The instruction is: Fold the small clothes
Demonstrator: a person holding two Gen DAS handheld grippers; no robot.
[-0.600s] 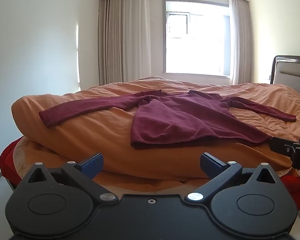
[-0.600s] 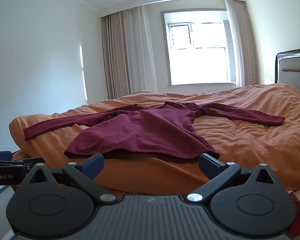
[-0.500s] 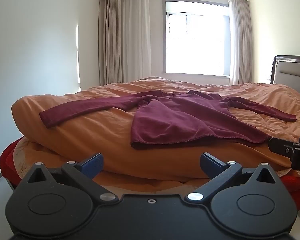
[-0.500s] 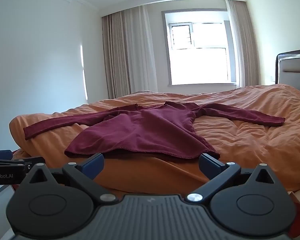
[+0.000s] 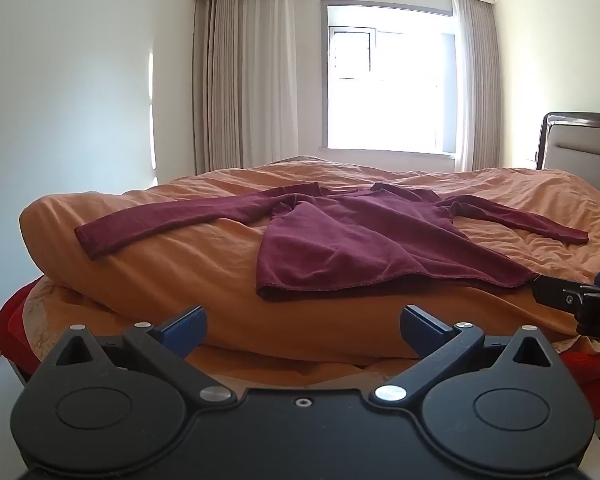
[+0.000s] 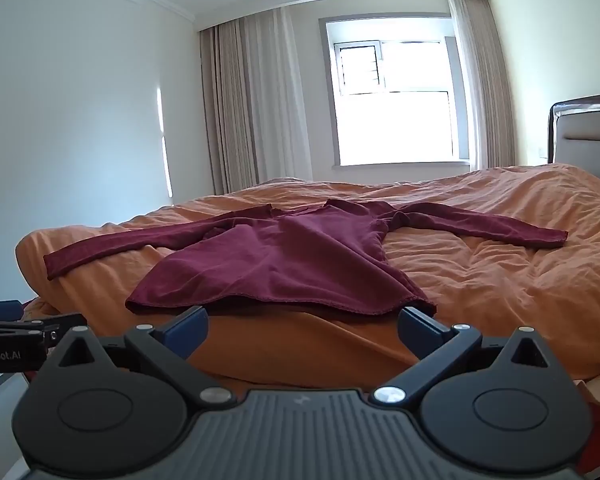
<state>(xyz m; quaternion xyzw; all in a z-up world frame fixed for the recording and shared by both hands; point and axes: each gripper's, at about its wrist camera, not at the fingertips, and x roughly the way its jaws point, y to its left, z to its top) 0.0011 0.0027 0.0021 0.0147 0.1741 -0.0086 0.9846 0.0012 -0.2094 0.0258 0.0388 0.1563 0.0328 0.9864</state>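
Shirt (image 5: 352,240) lies flat on bed (image 5: 180,272), mid-frame, above both tongs (image 5: 302,326) (image 6: 302,326); both released, empty.

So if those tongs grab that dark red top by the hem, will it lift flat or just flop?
Probably flop: the maroon top drapes over the quilt's bumps, with wrinkles. Its long sleeves would likely dangle and trail. It looks thin, so probably light.

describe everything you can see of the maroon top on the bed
The maroon top is a long-sleeved garment of soft, knit-looking fabric. It lies unfolded on the orange duvet, neckline toward the window, hem nearest the cameras at the bed's edge, both sleeves spread outward. The body is lightly wrinkled and the hem curls a little. Nothing but the duvet touches it; both grippers' fingers are apart from it.
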